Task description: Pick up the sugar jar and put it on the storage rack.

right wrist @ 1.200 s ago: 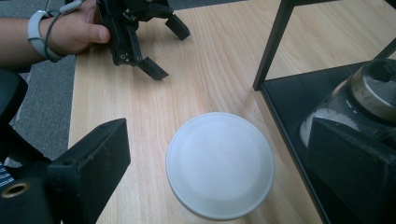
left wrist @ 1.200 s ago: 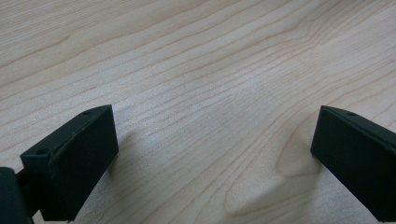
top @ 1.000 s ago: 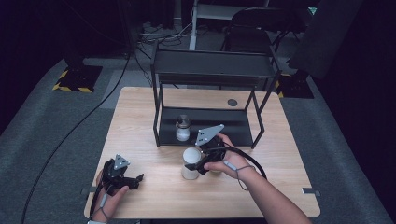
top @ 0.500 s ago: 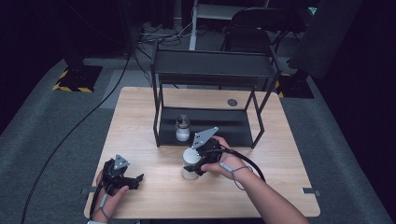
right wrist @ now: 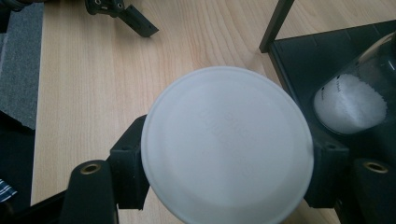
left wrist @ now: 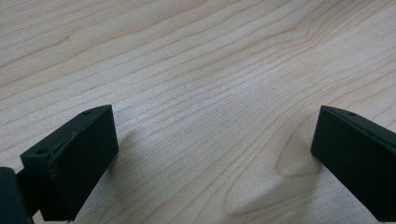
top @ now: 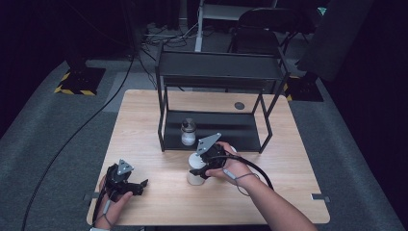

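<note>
Jaws of right gripper [right wrist: 227, 175] tight on round white container [right wrist: 227, 148], smooth flat lid.

In the right gripper view, the body of the white container [right wrist: 227, 147] is hidden beneath its own round lid, and the lid's lower rim is cut off by the bottom edge. The embossed lettering on the lid is too faint to be read. The glass jar [right wrist: 356, 100] is cropped by the right edge (its cap cannot be seen there). The left gripper [right wrist: 119, 10] is cut off at the top edge. In the high view, the right gripper [top: 206, 163] hides part of the container, so the jaw contact cannot be judged there.
</note>
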The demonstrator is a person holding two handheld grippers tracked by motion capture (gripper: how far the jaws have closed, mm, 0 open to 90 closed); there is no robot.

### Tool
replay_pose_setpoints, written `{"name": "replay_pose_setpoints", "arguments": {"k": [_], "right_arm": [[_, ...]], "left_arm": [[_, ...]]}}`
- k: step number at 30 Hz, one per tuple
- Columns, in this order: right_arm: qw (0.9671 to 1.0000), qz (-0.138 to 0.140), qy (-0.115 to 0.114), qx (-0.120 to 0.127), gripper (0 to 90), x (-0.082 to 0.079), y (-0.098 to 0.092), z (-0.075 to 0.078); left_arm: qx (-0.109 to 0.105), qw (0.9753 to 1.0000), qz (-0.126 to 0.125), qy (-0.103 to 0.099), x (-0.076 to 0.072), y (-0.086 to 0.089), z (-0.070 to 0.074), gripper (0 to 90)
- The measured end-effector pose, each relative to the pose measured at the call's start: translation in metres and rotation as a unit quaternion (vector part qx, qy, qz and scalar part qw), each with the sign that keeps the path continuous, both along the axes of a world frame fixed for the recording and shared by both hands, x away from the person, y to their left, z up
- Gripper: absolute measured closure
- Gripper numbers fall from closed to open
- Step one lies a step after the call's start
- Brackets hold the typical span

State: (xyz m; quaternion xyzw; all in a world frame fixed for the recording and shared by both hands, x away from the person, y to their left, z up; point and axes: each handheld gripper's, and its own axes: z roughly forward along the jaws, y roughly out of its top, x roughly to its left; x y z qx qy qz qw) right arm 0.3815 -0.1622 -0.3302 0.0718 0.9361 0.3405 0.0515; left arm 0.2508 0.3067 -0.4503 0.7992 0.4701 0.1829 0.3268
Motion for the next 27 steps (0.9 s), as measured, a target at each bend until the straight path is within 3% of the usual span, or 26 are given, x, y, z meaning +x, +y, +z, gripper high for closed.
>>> {"name": "replay_pose_setpoints", "arguments": {"k": [12, 27], "right_arm": [[1.0000, 0.003, 0.001, 0.004, 33.4, 0.001, 0.000, 0.003], [0.9997, 0.007, -0.019, 0.015, 33.4, 0.004, -0.003, 0.035]], "left_arm": [[0.000, 1.0000, 0.000, 0.000, 0.000, 0.000, 0.000, 0.6], [0.000, 1.0000, 0.000, 0.000, 0.000, 0.000, 0.000, 0.6]]}}
